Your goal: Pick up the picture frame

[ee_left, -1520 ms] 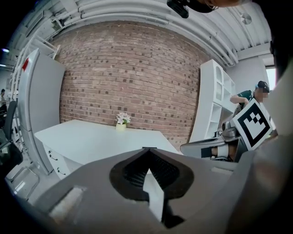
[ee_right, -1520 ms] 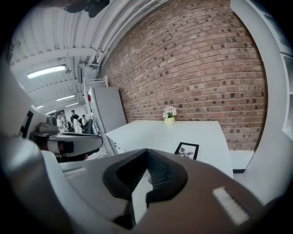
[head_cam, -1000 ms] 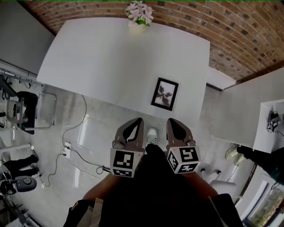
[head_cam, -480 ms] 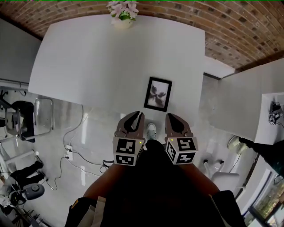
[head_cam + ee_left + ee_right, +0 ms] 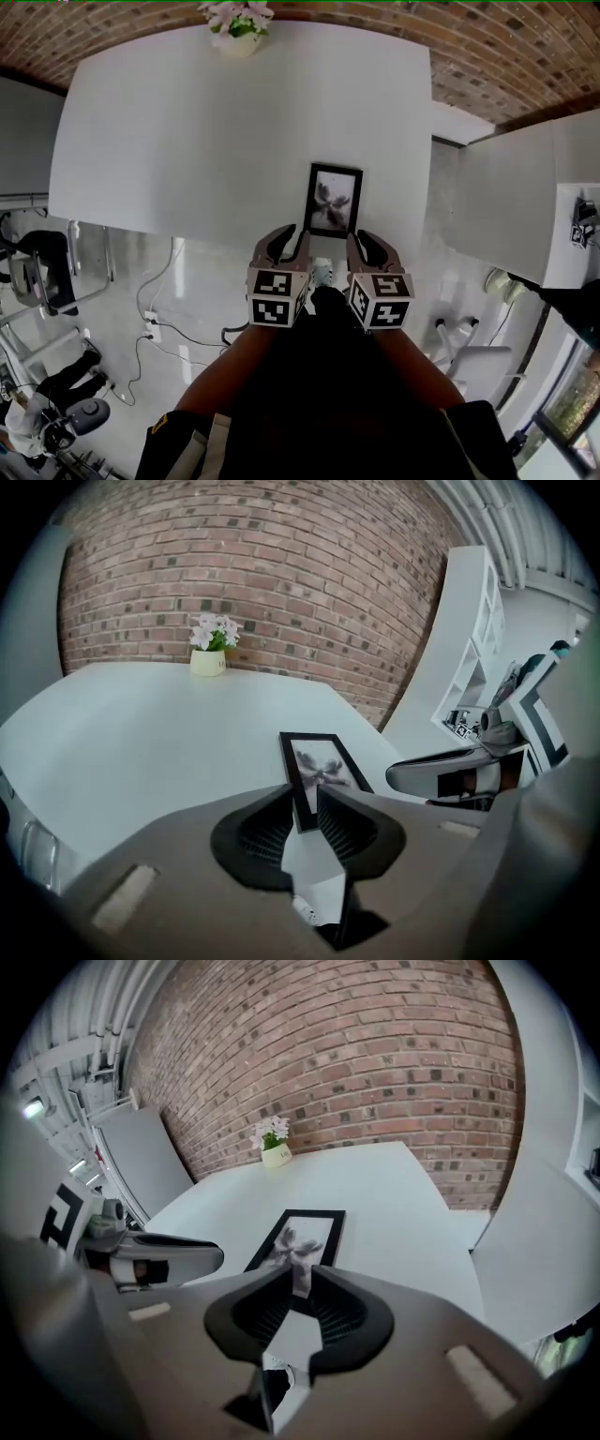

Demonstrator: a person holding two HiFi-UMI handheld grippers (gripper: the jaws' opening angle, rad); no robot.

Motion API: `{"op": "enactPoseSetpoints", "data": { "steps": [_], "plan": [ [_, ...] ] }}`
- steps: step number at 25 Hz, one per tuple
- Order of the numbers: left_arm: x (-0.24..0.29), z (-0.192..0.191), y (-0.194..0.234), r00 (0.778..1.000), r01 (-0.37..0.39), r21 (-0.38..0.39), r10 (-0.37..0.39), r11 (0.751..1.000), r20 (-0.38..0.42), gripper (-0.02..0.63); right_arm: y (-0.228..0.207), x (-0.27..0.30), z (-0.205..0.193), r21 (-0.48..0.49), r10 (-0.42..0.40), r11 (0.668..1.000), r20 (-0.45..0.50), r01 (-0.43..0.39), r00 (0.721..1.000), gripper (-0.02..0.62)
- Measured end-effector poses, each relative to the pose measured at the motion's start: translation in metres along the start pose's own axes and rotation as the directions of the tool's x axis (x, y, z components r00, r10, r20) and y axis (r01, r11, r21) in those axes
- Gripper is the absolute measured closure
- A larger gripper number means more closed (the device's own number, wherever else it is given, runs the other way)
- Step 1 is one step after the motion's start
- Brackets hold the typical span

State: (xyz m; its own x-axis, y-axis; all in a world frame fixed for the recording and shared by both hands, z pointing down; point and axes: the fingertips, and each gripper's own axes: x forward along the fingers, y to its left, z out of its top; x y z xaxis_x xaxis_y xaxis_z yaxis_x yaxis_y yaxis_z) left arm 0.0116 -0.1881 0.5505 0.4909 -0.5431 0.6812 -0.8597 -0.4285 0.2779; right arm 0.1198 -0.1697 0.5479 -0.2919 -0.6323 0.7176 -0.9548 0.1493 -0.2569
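Both grippers sit closer to the picture frame [image 5: 334,199] than a second ago | left gripper [image 5: 290,231]: jaws just been opening, now spread, nothing between | right gripper [image 5: 360,237]: jaws slightly apart, empty | frame: flat on white table [image 5: 187,141], by near edge, just beyond both tips

Red-brick wall [image 5: 487,56] behind a broad white tabletop [image 5: 187,141], with a cream pot of pale flowers [image 5: 236,28] at its far edge. Below, glossy pale floor tiles [image 5: 202,281] crossed by loose cables [image 5: 172,255]. Dark chair with a metal frame [image 5: 42,267] at the left, white counter [image 5: 506,206] at the right, window [image 5: 574,408] with greenery outside in the lower right corner. White shelving [image 5: 478,639] and grey ceiling pipes [image 5: 84,1035] off to the sides, under soft, even light
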Motion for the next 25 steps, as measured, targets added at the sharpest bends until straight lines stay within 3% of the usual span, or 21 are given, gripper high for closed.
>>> {"op": "enactPoseSetpoints", "data": {
  "steps": [10,25],
  "plan": [
    [0.031,-0.008,0.011,0.997,0.012,0.006,-0.011,1.0,-0.075,0.512,-0.013,0.023,-0.015,0.06,-0.026,0.998,-0.067,0.03,0.997,0.509],
    [0.046,-0.014,0.004,0.993,0.047,-0.052,-0.052,0.998,-0.108,0.499,-0.018,0.033,-0.023,0.095,-0.019,0.995,-0.104,0.029,0.994,0.502]
  ]
}}
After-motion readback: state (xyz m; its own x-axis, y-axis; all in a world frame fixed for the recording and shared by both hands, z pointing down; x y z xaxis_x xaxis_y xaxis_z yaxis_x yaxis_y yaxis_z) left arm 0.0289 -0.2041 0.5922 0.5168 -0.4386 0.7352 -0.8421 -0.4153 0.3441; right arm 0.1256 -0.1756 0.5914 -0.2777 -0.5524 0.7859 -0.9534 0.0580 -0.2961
